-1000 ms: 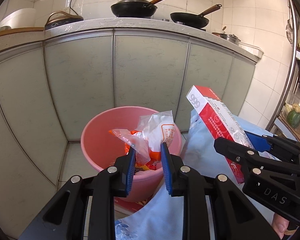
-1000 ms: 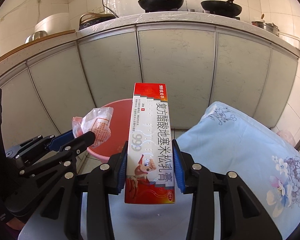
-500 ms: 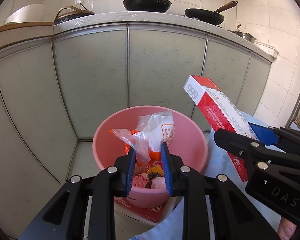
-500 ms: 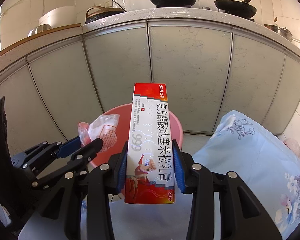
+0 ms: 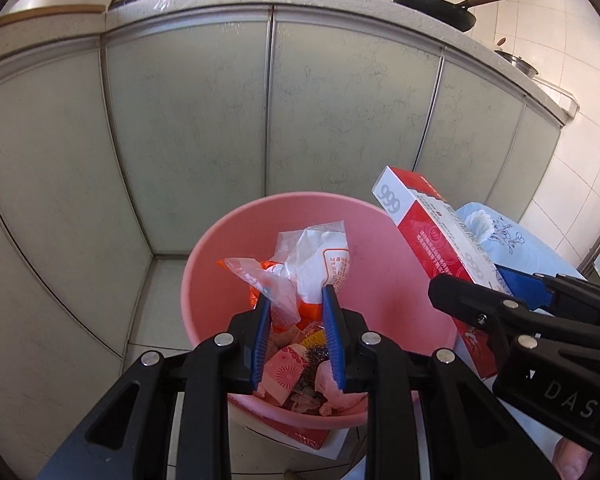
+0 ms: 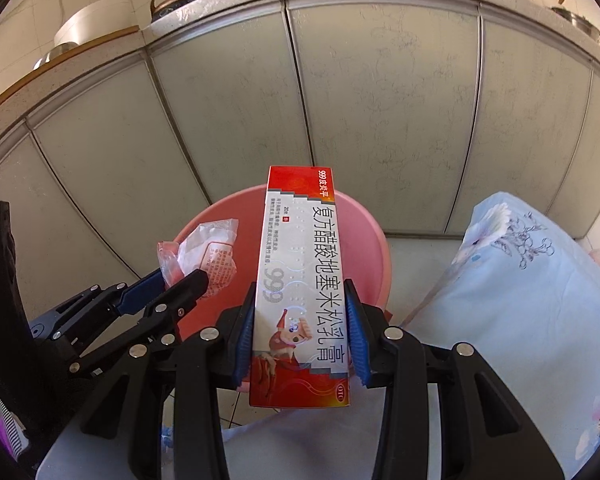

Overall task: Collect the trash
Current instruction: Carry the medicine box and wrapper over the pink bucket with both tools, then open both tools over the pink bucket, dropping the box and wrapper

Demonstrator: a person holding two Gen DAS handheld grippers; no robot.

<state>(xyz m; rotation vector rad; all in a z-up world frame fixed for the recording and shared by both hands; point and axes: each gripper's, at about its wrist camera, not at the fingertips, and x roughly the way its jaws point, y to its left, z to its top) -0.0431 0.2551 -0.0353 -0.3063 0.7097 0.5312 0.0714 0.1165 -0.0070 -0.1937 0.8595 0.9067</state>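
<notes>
Over the pink bin (image 5: 204, 280), the left gripper (image 5: 294, 312) clamped a crumpled plastic wrapper (image 5: 312, 264) above the trash inside. Just right of the bin, the right gripper (image 6: 300, 320) pinched a red ointment box (image 6: 300, 280); cabinet doors (image 5: 188, 120) stood behind it.

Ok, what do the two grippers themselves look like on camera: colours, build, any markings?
Both match: the left gripper and right gripper have matte black angular plastic frames with triangular cut-outs, round silver bolt heads, and blue ribbed pads lining the fingers. Seen from the left wrist, the right gripper's body carries raised letters "DAS". No cables or sleeves are visible.
</notes>
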